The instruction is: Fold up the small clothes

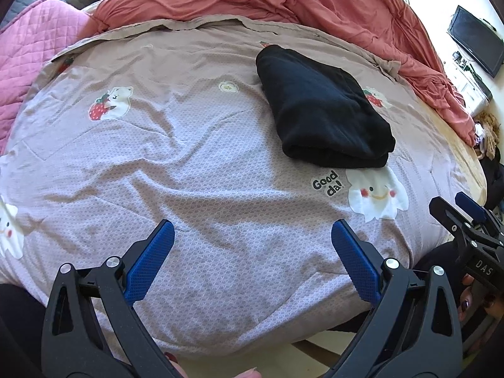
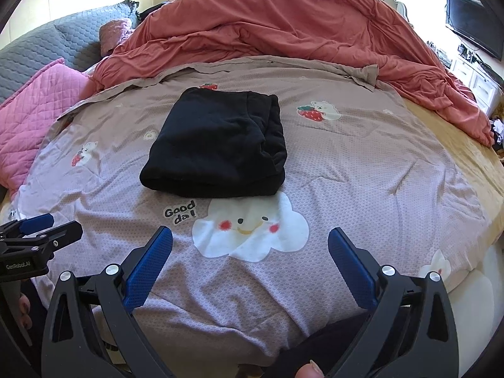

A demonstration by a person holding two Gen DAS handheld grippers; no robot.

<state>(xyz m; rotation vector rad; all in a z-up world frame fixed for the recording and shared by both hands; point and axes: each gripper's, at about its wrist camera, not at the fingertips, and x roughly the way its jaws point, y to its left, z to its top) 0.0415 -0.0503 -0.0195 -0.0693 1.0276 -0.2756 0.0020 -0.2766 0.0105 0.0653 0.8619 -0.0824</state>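
A black garment (image 1: 321, 107) (image 2: 217, 148) lies folded into a thick rectangle on the lilac printed bedsheet (image 1: 157, 163) (image 2: 346, 173). My left gripper (image 1: 252, 230) is open over bare sheet near the bed's front edge, well short and left of the garment. My right gripper (image 2: 250, 236) is also open, above a smiling cloud print, a little in front of the garment. Neither holds anything. The right gripper also shows at the right edge of the left wrist view (image 1: 463, 208); the left one appears at the left edge of the right wrist view (image 2: 47, 223).
A rumpled terracotta duvet (image 2: 283, 25) is heaped across the back of the bed. Pink quilted pillow (image 2: 37, 107) and grey quilt (image 2: 47, 44) sit at the left. A dark TV (image 2: 475, 25) hangs on the right wall above white drawers (image 2: 475, 82).
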